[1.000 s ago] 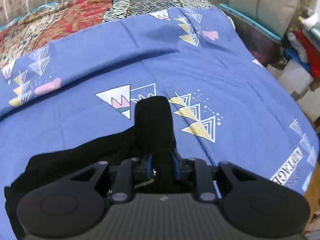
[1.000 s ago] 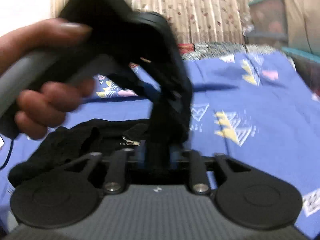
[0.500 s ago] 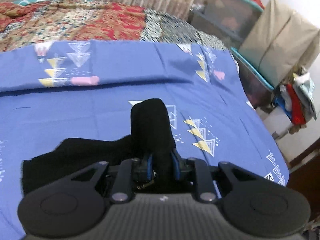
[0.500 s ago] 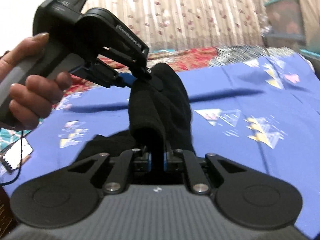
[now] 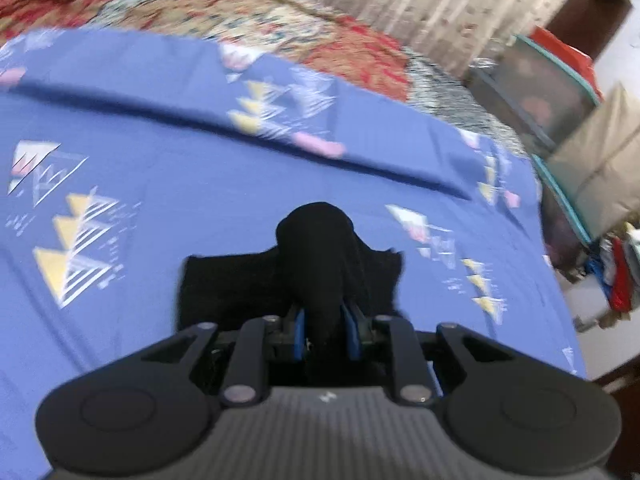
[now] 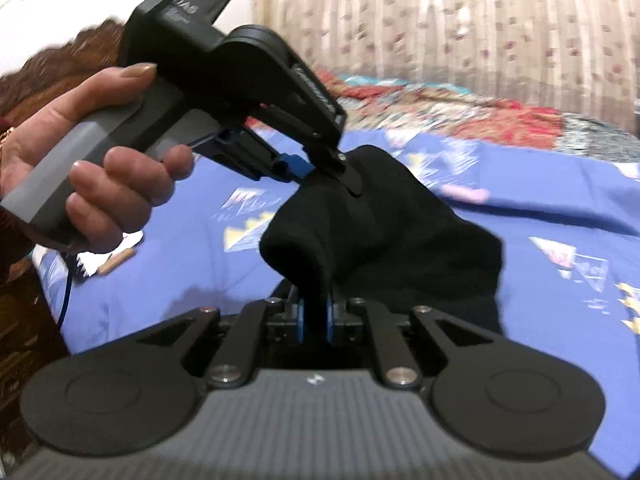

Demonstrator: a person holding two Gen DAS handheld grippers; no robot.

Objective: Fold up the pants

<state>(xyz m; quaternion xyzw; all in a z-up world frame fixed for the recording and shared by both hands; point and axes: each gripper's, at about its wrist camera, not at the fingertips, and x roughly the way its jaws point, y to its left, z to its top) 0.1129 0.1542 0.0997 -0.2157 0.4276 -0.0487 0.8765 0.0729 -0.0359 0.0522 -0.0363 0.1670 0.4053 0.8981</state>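
The black pants (image 5: 256,280) are lifted over the blue patterned bedsheet (image 5: 180,184). My left gripper (image 5: 323,316) is shut on a thick bunch of the black cloth, which covers its fingertips. My right gripper (image 6: 314,316) is shut on another bunch of the pants (image 6: 384,240). In the right wrist view the left gripper (image 6: 320,172) pinches the cloth just above and ahead of my right one, held in a hand (image 6: 100,168). The two grips are close together, and the rest of the pants hangs below.
A red patterned quilt (image 5: 280,32) lies at the far side of the bed before a curtain (image 6: 440,20). Storage boxes (image 5: 540,92) and a pile of clothes (image 5: 616,276) stand beyond the bed's right edge. A small stick-like object (image 6: 116,264) lies on the sheet at left.
Both grippers have lifted and swung with the pants. The left gripper now sits close above the right one, and more of the cloth hangs off the sheet.
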